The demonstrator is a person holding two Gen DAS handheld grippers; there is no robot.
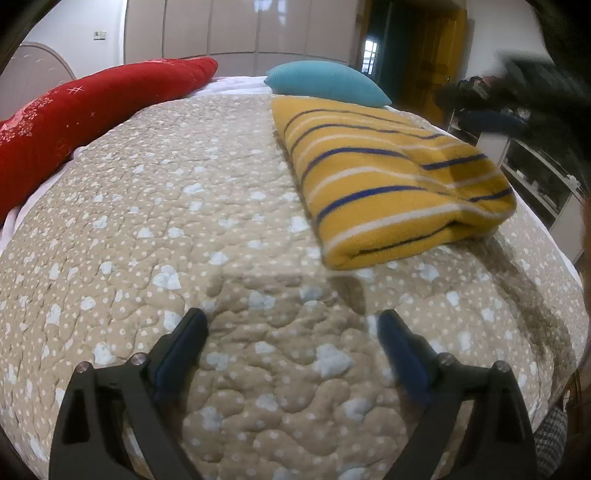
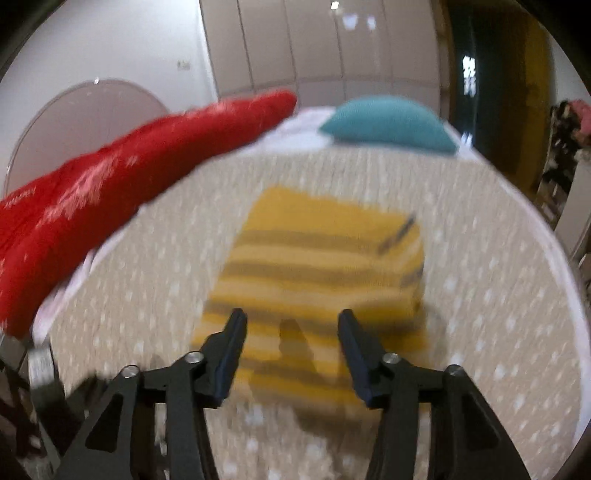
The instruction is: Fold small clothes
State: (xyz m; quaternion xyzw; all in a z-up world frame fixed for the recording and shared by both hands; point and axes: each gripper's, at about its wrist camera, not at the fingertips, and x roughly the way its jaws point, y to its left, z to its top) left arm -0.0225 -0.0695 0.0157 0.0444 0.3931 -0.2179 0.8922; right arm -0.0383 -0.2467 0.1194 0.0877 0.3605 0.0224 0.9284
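A beige quilt (image 1: 184, 229) with pale dots is covering the bed. A red pillow (image 1: 92, 110) is lying along its left edge, a teal pillow (image 1: 325, 83) at the far end. Pale wardrobe doors (image 1: 229, 29) are standing behind; a doorway (image 1: 413, 48) is showing at right.

My right view's all motion blur, so the yellow striped garment (image 2: 314, 266) is mush; red pillow (image 1: 74, 114) runs off-frame.

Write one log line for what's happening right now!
yellow striped garment: folded on quilt | left tool: open, empty | right tool: open, above garment
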